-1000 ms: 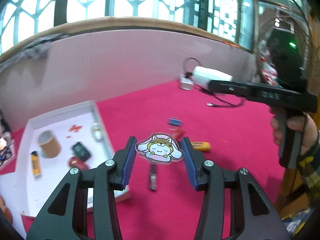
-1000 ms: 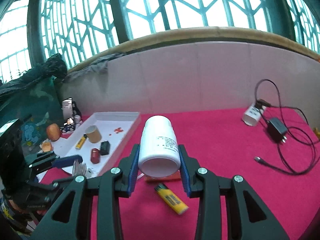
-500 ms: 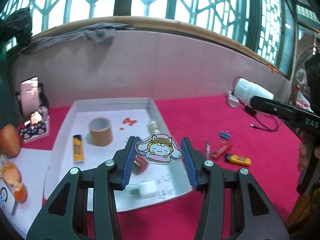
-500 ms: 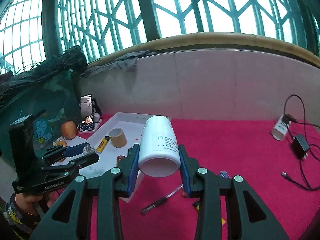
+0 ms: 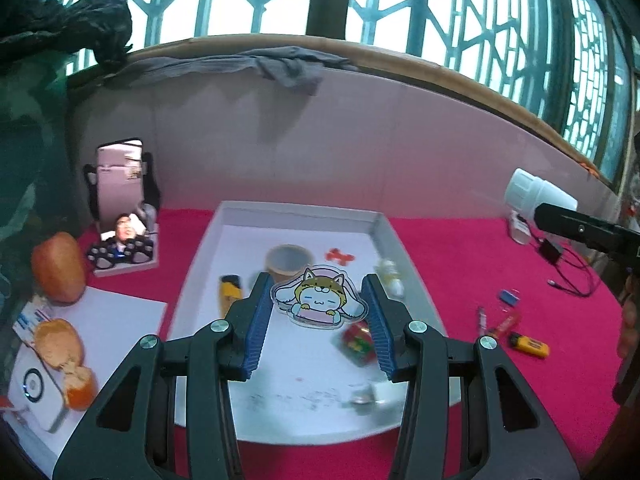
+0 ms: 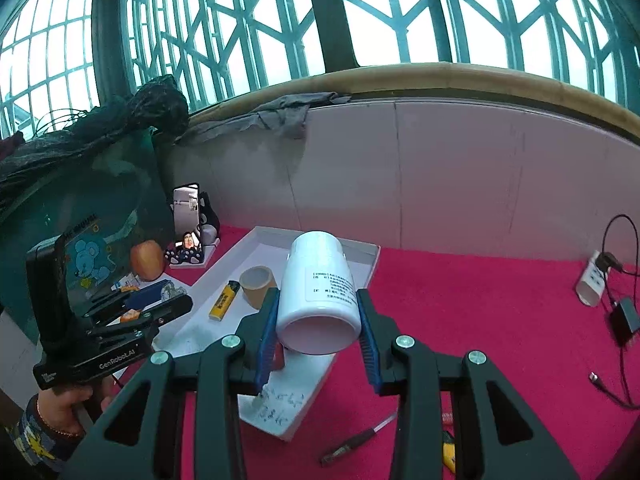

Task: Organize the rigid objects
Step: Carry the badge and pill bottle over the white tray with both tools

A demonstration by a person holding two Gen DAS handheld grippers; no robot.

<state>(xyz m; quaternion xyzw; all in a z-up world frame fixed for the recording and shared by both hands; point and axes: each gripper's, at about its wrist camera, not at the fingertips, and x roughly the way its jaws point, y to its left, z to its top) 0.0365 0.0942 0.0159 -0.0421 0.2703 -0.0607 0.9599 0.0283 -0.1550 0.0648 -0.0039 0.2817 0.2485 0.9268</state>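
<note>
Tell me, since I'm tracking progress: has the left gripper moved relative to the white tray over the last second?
Yes. The left gripper, holding the cartoon sticker, has swung from over the red cloth to over the white tray.

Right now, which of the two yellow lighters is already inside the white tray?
The yellow lighter lying beside the cardboard tube is in the white tray; the other lighter lies outside on the red cloth.
</note>
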